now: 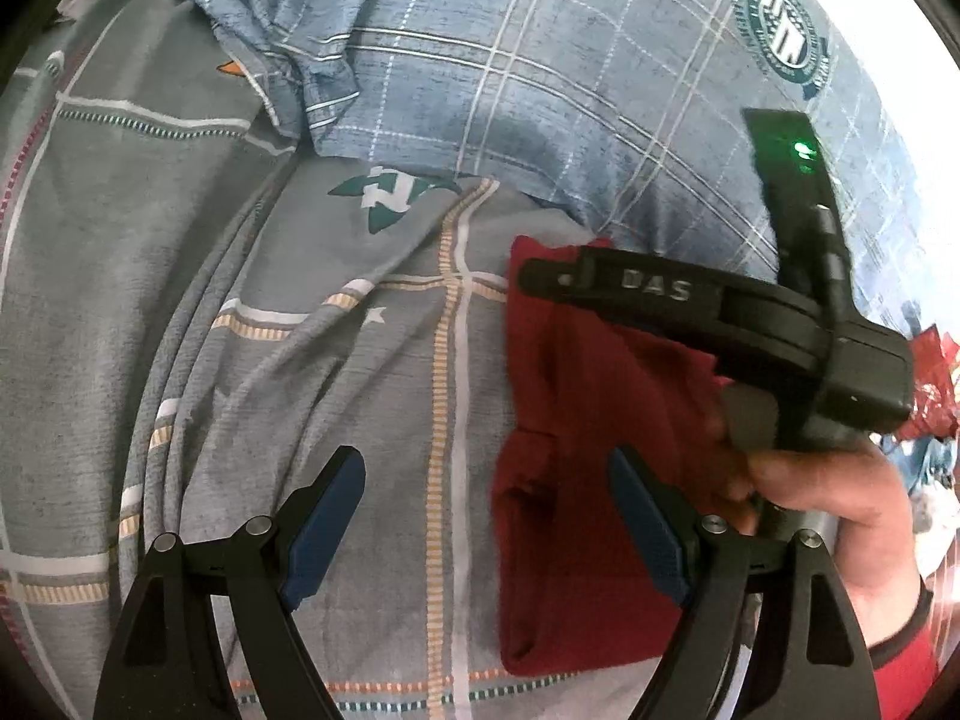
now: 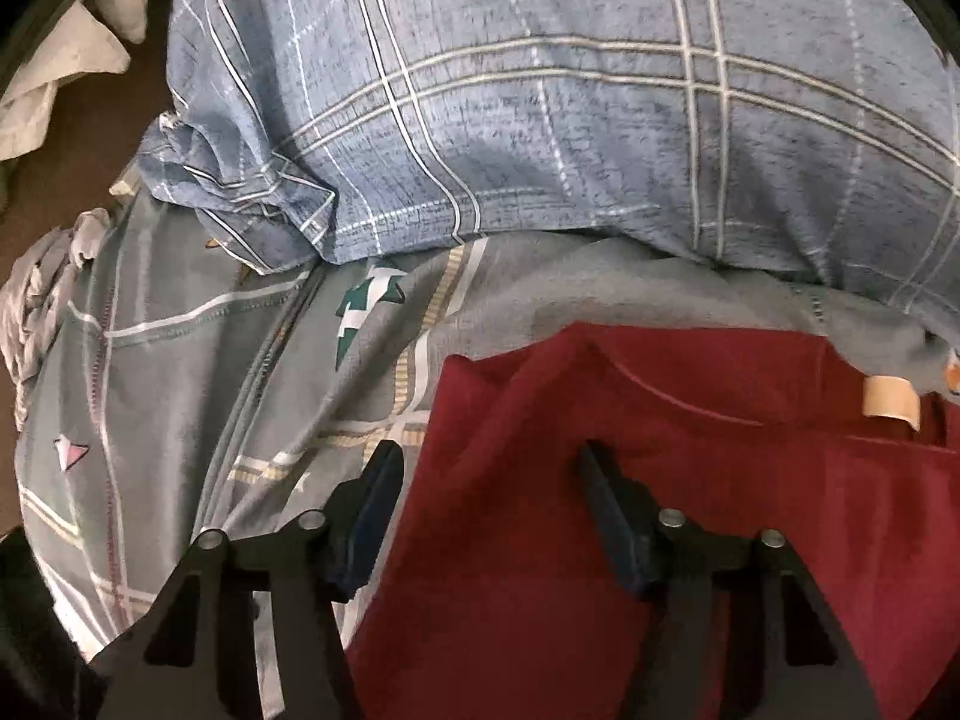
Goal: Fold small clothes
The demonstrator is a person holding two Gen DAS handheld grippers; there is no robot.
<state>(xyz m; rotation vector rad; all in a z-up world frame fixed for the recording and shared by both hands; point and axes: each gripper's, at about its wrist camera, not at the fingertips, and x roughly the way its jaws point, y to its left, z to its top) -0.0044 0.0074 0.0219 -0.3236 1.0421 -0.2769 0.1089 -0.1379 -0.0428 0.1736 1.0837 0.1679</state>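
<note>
A dark red garment (image 2: 630, 510) lies folded on the grey patterned bedsheet (image 2: 180, 390), with a beige label (image 2: 891, 399) near its far right edge. My right gripper (image 2: 487, 462) stands open over the garment's left edge, with one finger above the sheet and the other above the red cloth. In the left wrist view the red garment (image 1: 570, 408) lies to the right of centre. My left gripper (image 1: 483, 474) is wide open above the sheet and the garment's left edge, holding nothing. One of the right gripper's fingers (image 1: 600, 282) reaches across the garment's far end.
A blue plaid pillow (image 2: 540, 120) lies along the far side of the sheet, close behind the garment. White cloth (image 2: 54, 78) lies on a brown floor at the far left. A person's hand (image 1: 840, 510) with a red sleeve holds the right tool.
</note>
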